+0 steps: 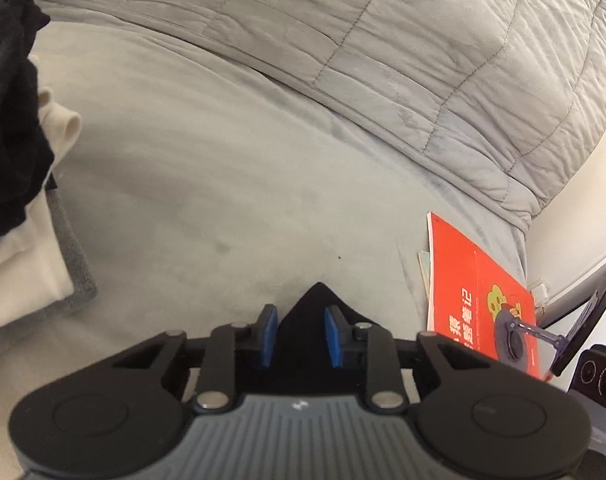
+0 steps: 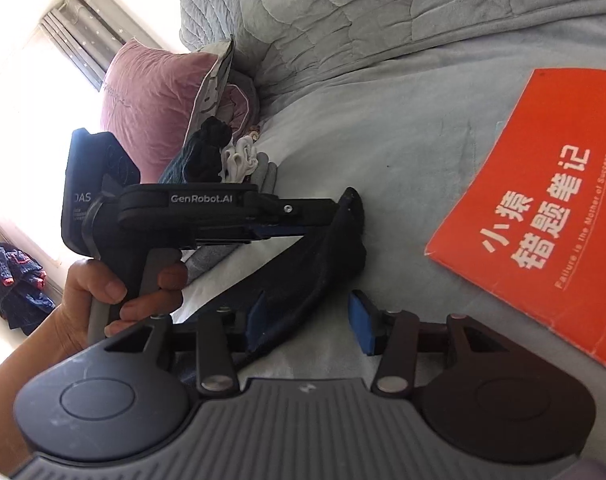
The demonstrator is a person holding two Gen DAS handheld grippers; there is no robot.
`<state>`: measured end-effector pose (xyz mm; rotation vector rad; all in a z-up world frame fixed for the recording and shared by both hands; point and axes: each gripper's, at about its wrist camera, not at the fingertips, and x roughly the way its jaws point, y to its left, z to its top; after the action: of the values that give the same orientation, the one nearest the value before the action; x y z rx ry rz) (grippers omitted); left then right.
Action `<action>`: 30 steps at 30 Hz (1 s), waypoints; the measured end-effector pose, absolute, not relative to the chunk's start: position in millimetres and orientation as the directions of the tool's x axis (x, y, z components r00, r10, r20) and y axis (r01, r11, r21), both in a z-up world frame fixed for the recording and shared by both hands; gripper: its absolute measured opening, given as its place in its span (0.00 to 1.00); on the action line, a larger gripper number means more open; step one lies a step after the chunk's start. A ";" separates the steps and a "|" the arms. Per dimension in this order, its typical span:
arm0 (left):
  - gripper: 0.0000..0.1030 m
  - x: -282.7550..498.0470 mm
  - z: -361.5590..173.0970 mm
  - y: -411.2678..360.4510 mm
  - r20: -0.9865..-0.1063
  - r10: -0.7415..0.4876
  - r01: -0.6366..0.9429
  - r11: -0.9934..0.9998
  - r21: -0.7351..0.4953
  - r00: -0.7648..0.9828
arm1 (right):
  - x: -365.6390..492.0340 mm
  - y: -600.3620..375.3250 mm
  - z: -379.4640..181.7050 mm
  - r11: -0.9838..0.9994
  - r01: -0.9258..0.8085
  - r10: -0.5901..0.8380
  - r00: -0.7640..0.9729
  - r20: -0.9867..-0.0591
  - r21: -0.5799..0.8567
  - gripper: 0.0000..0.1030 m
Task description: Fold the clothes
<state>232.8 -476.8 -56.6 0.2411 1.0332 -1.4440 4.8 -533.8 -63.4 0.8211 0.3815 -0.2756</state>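
Dark garment (image 2: 303,272) beside red booklet (image 2: 543,220) on bed (image 1: 223,180): left gripper (image 1: 301,336) fingers pinch its corner for folding, right gripper (image 2: 307,320) fingers released.

1. The red booklet (image 2: 543,216) lying on the bed carries large white Chinese characters, "小猿错题笔记".
2. Beside those characters runs a small white line in English, "Failure is the Mother of Success".
3. The left gripper (image 2: 345,200) bears "GenRobot.AI" in pale letters on its black side.
4. The dark box (image 2: 83,192) behind its handle shows "DAS"; the smaller print below is too small to read.
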 end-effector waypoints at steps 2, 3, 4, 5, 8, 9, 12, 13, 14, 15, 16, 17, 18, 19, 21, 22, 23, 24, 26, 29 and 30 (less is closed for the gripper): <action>0.04 233.4 -58.7 -476.2 -0.680 -0.705 0.868 0.194 -0.457 -0.200 | 10.4 -533.6 -66.1 0.636 0.378 -0.094 0.903 -0.418 0.673 0.46; 0.03 233.3 -59.5 -475.0 -0.667 -0.719 0.862 0.200 -0.466 -0.194 | 12.1 -534.2 -68.1 0.623 0.379 -0.102 0.907 -0.409 0.685 0.40; 0.02 233.2 -60.3 -473.8 -0.655 -0.733 0.856 0.206 -0.475 -0.187 | 13.8 -534.8 -70.2 0.609 0.379 -0.110 0.910 -0.399 0.696 0.31; 0.02 232.1 -60.0 -472.6 -0.641 -0.746 0.854 0.206 -0.477 -0.178 | 14.0 -536.4 -72.4 0.593 0.390 -0.128 0.909 -0.396 0.704 0.25; 0.02 226.0 -55.1 -469.4 -0.599 -0.787 0.865 0.189 -0.464 -0.149 | 8.9 -543.9 -73.1 0.548 0.412 -0.177 0.908 -0.381 0.728 0.15; 0.01 224.3 -52.3 -469.3 -0.583 -0.800 0.868 0.182 -0.461 -0.142 | 6.7 -546.2 -72.4 0.537 0.417 -0.193 0.907 -0.374 0.733 0.15; 0.01 221.5 -43.7 -471.8 -0.542 -0.834 0.879 0.174 -0.445 -0.109 | 5.4 -545.0 -61.9 0.566 0.459 -0.298 0.888 -0.349 0.684 0.14; 0.01 221.1 -41.1 -472.8 -0.530 -0.843 0.882 0.175 -0.438 -0.096 | 6.6 -543.7 -59.3 0.579 0.472 -0.323 0.881 -0.345 0.664 0.12; 0.01 221.1 -39.4 -473.5 -0.518 -0.851 0.883 0.177 -0.434 -0.084 | 8.0 -542.3 -56.9 0.592 0.486 -0.347 0.874 -0.341 0.643 0.11; 0.01 221.7 -38.7 -474.0 -0.507 -0.859 0.883 0.180 -0.434 -0.074 | 8.9 -539.3 -55.3 0.608 0.509 -0.379 0.861 -0.340 0.610 0.10; 0.01 222.2 -38.6 -474.5 -0.496 -0.866 0.882 0.182 -0.435 -0.066 | 9.8 -536.0 -53.9 0.622 0.532 -0.412 0.846 -0.338 0.574 0.10; 0.01 222.3 -40.1 -475.4 -0.491 -0.869 0.880 0.184 -0.438 -0.063 | 10.6 -533.3 -52.7 0.635 0.552 -0.436 0.833 -0.340 0.540 0.10; 0.01 221.4 -43.8 -477.2 -0.498 -0.865 0.881 0.190 -0.433 -0.058 | 11.9 -532.1 -52.6 0.643 0.572 -0.454 0.821 -0.348 0.510 0.10; 0.01 219.6 -49.0 -479.6 -0.513 -0.857 0.886 0.199 -0.418 -0.050 | 13.9 -531.6 -53.2 0.646 0.587 -0.462 0.809 -0.362 0.488 0.10; 0.02 215.9 -59.9 -483.6 -0.538 -0.842 0.895 0.215 -0.390 -0.032 | 20.0 -535.3 -59.8 0.635 0.620 -0.463 0.783 -0.416 0.460 0.10; 0.02 213.9 -66.1 -484.5 -0.544 -0.839 0.898 0.221 -0.381 -0.025 | 21.5 -537.5 -61.7 0.629 0.628 -0.458 0.776 -0.433 0.459 0.10; 0.02 212.6 -70.7 -484.6 -0.542 -0.840 0.899 0.224 -0.376 -0.017 | 21.1 -538.0 -62.3 0.627 0.630 -0.458 0.774 -0.438 0.458 0.10; 0.02 212.2 -72.3 -484.0 -0.534 -0.845 0.899 0.226 -0.376 -0.011 | 22.2 -536.8 -61.9 0.628 0.639 -0.466 0.766 -0.443 0.444 0.10; 0.03 212.5 -71.4 -483.3 -0.523 -0.852 0.893 0.236 -0.382 0.001 | 23.7 -534.5 -61.4 0.631 0.650 -0.479 0.756 -0.446 0.422 0.11; 0.10 211.0 -64.8 -482.3 -0.510 -0.860 0.894 0.246 -0.374 0.023 | 20.6 -531.0 -60.1 0.626 0.663 -0.504 0.746 -0.436 0.411 0.22; 0.16 210.6 -61.9 -481.1 -0.501 -0.865 0.893 0.246 -0.376 0.027 | 19.0 -529.0 -58.7 0.620 0.673 -0.521 0.738 -0.429 0.404 0.29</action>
<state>210.6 -481.1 -61.9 0.0473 0.7339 -1.3579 19.0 -529.0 -58.7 0.5785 0.2829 -0.6967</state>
